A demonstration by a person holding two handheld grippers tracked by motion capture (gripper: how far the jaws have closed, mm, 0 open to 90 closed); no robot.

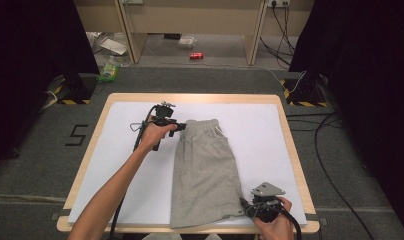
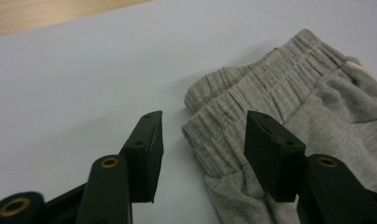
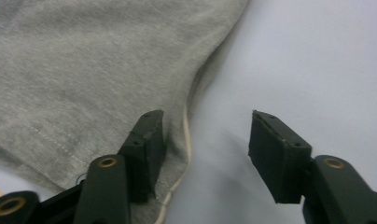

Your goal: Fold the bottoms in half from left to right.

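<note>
Grey shorts, folded in half lengthwise, lie flat on the white sheet with the elastic waistband at the far end. My left gripper is at the waistband's left corner. In the left gripper view the left gripper stands open, with the edge of the shorts between the jaws and neither pad pressing on it. My right gripper is at the near right hem corner. In the right gripper view the right gripper is open; one jaw hangs over the grey shorts, the other over bare sheet.
The sheet covers a wooden table whose rim shows all round. On the floor beyond lie a red can and some litter. Cables run along the floor to the right, and black curtains hang on both sides.
</note>
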